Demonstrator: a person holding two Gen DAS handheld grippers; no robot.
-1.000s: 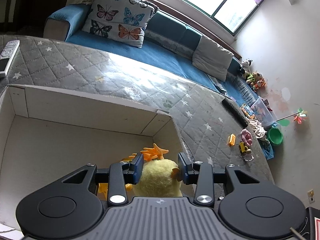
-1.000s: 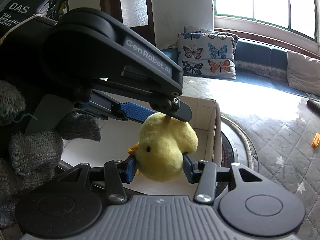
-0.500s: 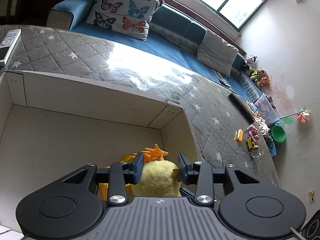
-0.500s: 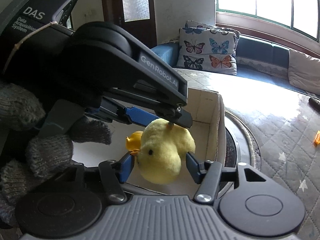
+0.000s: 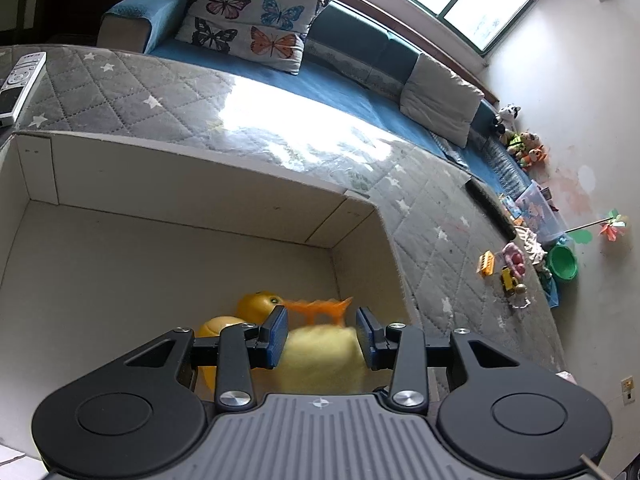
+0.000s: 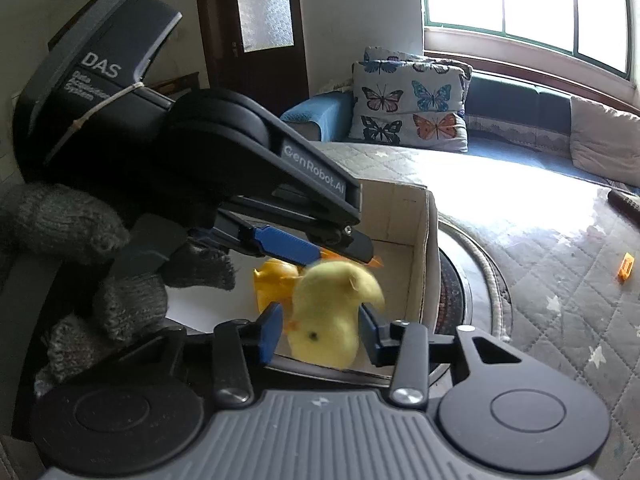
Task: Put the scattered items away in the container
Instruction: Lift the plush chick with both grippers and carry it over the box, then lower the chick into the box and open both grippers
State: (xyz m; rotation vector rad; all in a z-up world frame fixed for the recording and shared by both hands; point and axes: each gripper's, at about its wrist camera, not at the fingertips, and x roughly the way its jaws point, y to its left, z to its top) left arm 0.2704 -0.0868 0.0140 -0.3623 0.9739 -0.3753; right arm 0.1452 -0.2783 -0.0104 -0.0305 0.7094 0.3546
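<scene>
While the chick is over the box, step: dropping one soft toy into the container.
Toy's place: the chick (image 6: 328,308) hangs head-down and blurred inside the box (image 6: 420,240), close to its near right corner, just above the floor. A duck (image 6: 276,280) lies right behind it.
Right gripper (image 6: 320,334): jaws spread, with a thin gap showing on each side of the chick, so it looks let go.
Left gripper (image 5: 320,336): jaws set apart with the chick (image 5: 320,356) between them. I cannot tell whether the pads press on it. From the right wrist view its fingers sit above the toy, near the orange feet.
Next move, as I judge it: clear both grippers up and out past the box wall, then reach right for the small toys.
What is left: an orange block (image 5: 486,264) and a toy truck (image 5: 508,278) lie well apart from the box on the mat (image 5: 420,208).
Chick: fuzzy yellow plush, rounded, squashy. It should land softly and stay put.
Duck: smooth, glossy, yellow-orange, probably rubber or plastic.
Box: plain pale cardboard with straight thin walls, a flat floor and an open top.
Mat: grey quilted fabric, diamond-stitched with white stars.
Gripper pads: blue, finely ribbed.
</scene>
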